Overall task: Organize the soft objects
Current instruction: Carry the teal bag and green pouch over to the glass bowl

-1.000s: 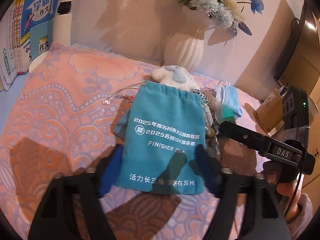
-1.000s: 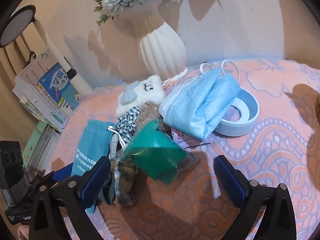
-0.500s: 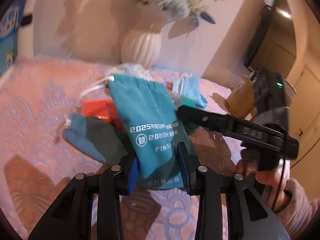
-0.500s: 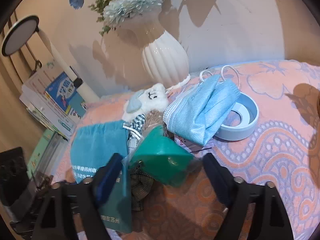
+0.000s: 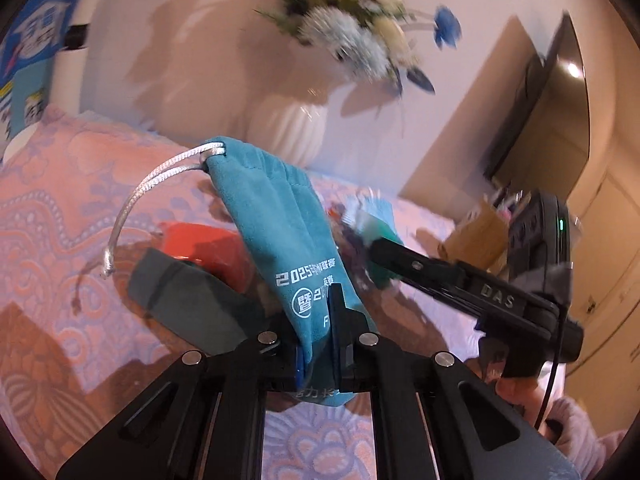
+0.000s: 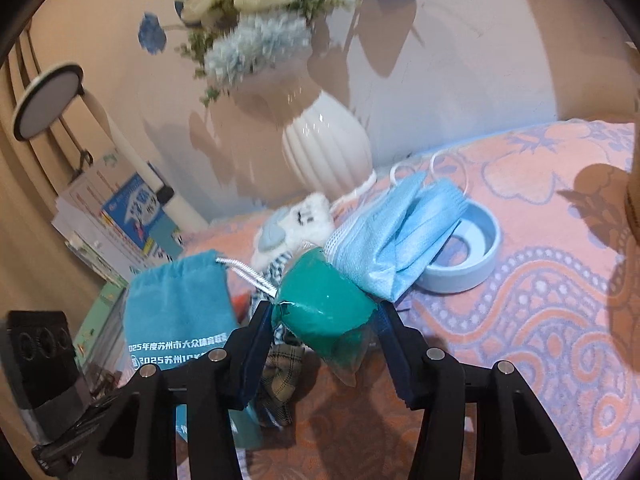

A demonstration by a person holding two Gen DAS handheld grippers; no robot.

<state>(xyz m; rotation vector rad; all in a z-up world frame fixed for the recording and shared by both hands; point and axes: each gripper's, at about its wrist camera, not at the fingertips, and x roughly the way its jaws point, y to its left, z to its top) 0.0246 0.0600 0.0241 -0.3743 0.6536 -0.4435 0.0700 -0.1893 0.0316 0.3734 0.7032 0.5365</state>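
Two grippers are seen over a pink patterned blanket (image 6: 520,320), each with something between its fingers. The left gripper (image 5: 318,336) is clamped tight on the lower part of a teal drawstring pouch (image 5: 288,232), which is lifted off the blanket and stands up out of the jaws, tilted back to the left. Its silver cord (image 5: 136,208) is seen looping down from the pouch mouth toward the blanket. Beneath the lifted pouch, a grey-green cloth (image 5: 188,300) and an orange-red item (image 5: 208,248) are lying on the blanket, touching one another.

The right gripper (image 6: 324,320) is closed around a green plastic-wrapped bundle (image 6: 324,316), with both blue-padded fingers (image 6: 256,344) pressed against its sides. A plaid cloth (image 6: 280,376) is seen just under the bundle, between the fingers. A blue face mask (image 6: 404,236) is draped over the rim of a pale blue round holder (image 6: 480,256), its lower corner touching the bundle. A small white plush toy (image 6: 296,220) is lying just behind the bundle, near a white ribbed vase (image 6: 328,148) of flowers by the wall. Books (image 6: 120,220) are stacked at the left edge. Whether the bundle is raised clear of the blanket cannot be told.
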